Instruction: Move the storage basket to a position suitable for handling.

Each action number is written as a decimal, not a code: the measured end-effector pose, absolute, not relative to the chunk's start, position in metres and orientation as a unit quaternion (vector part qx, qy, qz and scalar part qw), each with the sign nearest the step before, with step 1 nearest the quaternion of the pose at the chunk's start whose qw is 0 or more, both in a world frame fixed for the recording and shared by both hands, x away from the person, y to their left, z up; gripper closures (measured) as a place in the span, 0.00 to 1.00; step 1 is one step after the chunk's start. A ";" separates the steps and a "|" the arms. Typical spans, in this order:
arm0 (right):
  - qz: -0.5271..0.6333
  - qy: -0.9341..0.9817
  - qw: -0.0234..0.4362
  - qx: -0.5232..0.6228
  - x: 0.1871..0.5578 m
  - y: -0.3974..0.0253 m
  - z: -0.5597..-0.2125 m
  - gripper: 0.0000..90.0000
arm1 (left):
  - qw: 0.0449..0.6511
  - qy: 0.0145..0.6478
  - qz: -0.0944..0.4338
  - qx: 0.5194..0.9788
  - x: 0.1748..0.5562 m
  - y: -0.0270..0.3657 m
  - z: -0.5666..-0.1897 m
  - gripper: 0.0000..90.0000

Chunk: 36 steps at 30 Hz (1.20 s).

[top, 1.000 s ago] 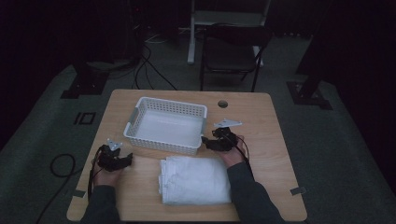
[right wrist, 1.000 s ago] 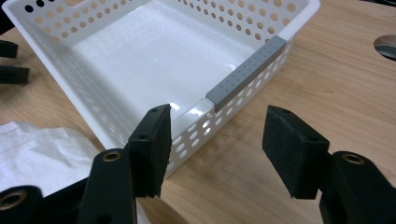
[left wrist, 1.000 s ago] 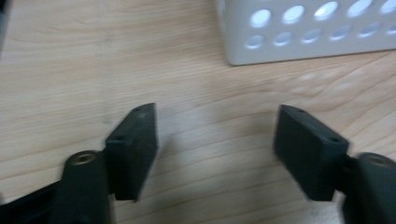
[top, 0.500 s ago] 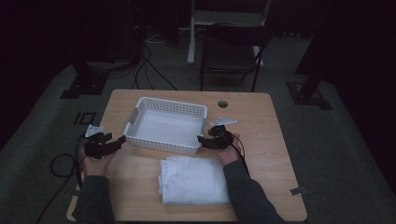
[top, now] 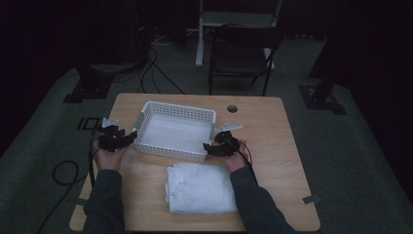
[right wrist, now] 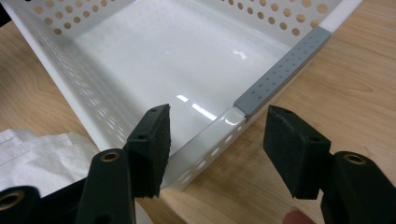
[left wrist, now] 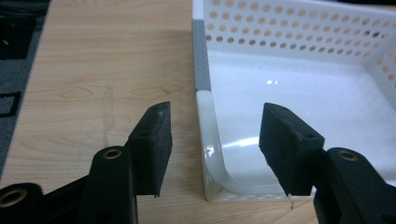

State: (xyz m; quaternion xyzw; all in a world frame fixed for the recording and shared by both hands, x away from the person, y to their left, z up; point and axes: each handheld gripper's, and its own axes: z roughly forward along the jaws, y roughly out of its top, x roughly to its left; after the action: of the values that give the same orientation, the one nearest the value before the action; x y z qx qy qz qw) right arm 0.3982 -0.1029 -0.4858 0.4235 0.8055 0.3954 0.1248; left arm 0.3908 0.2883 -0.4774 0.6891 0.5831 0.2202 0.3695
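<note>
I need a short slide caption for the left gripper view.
Open left tongs straddle the near corner rim of the empty white basket on the wooden table.

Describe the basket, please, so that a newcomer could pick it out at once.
On the wooden table, look at the far half, between the left gripper and right gripper. The basket is white, rectangular plastic with perforated walls, unlike the soft folded white cloth nearer the person.

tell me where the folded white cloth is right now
In the high view the folded white cloth lies on the wooden table near the front edge, just in front of the white perforated basket, between the forearms.
</note>
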 end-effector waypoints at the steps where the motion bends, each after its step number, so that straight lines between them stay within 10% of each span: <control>1: 0.394 0.806 0.125 0.424 0.398 -0.103 -0.486 0.46 | 0.369 0.583 0.218 0.690 0.392 0.288 -0.479 0.50; 36: 0.365 0.801 0.150 0.451 0.405 -0.125 -0.488 0.52 | 0.371 0.551 0.169 0.728 0.399 0.255 -0.489 0.65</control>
State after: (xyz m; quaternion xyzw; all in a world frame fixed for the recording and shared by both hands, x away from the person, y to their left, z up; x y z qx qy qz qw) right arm 0.4049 -0.1254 -0.4878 0.4506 0.8005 0.3654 0.1503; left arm 0.3986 0.2554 -0.4893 0.7281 0.5508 0.1694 0.3712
